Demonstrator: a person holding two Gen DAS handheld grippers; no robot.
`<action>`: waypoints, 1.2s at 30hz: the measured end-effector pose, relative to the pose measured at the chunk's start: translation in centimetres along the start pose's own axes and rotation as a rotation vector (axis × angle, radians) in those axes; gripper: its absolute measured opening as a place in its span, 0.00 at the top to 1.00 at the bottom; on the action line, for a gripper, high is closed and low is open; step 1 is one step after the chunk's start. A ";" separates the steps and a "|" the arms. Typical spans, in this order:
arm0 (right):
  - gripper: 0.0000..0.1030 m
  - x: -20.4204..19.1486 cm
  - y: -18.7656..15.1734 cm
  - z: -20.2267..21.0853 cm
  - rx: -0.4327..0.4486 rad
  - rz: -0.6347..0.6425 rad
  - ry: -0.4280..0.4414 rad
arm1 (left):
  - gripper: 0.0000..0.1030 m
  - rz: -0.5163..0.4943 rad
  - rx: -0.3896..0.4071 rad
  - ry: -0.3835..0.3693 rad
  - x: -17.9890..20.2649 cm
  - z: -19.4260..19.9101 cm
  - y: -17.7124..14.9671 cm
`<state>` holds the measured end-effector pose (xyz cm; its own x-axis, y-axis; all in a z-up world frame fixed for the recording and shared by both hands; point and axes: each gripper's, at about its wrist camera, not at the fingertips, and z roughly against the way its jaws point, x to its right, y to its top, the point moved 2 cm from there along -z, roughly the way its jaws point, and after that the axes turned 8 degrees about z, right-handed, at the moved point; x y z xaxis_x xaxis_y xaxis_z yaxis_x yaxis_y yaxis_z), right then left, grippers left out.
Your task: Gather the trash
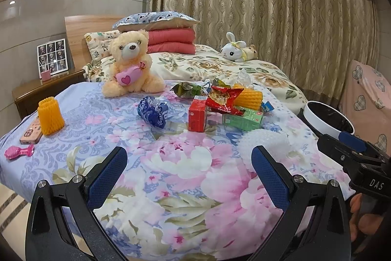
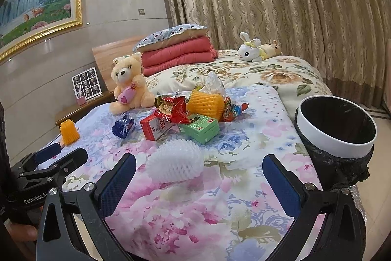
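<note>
both the left gripper (image 1: 189,163) and right gripper (image 2: 199,171) gape empty, and the light white foam net (image 2: 174,162) could skid away from the bin (image 2: 342,138) if nudged.

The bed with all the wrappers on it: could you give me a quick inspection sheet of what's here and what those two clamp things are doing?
Surface: floral bedspread, lying flat.
Job's things: white foam net nearest; red carton, green carton, red snack wrapper, blue wrapper, yellow foam net piled mid-bed; another yellow foam net apart. Lined bin beside the bed.
Clutter: teddy bear, phone, pink brush, plush rabbit, folded red quilt.
Grippers: left gripper and right gripper both open, empty, above the bedspread.
Cables: nothing seen.
Surroundings: curtains, framed painting, nightstand.
</note>
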<state>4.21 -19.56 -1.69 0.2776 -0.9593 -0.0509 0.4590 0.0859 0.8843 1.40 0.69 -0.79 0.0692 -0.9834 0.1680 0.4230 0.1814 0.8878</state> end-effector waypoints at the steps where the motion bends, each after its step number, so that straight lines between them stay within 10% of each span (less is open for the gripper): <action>1: 0.00 0.0 0.0 0.0 0.001 0.001 -0.001 | 0.00 0.000 0.000 0.002 0.0 0.0 0.0; 36: 0.00 -0.6 -0.2 0.1 -0.005 -0.021 0.024 | 0.00 0.001 -0.005 0.000 -0.1 -0.1 -0.2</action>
<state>3.93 -19.05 -1.77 0.2884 -0.9541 -0.0803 0.4691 0.0676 0.8806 1.40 0.74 -0.97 0.0693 -0.9831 0.1693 0.4273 0.1826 0.8855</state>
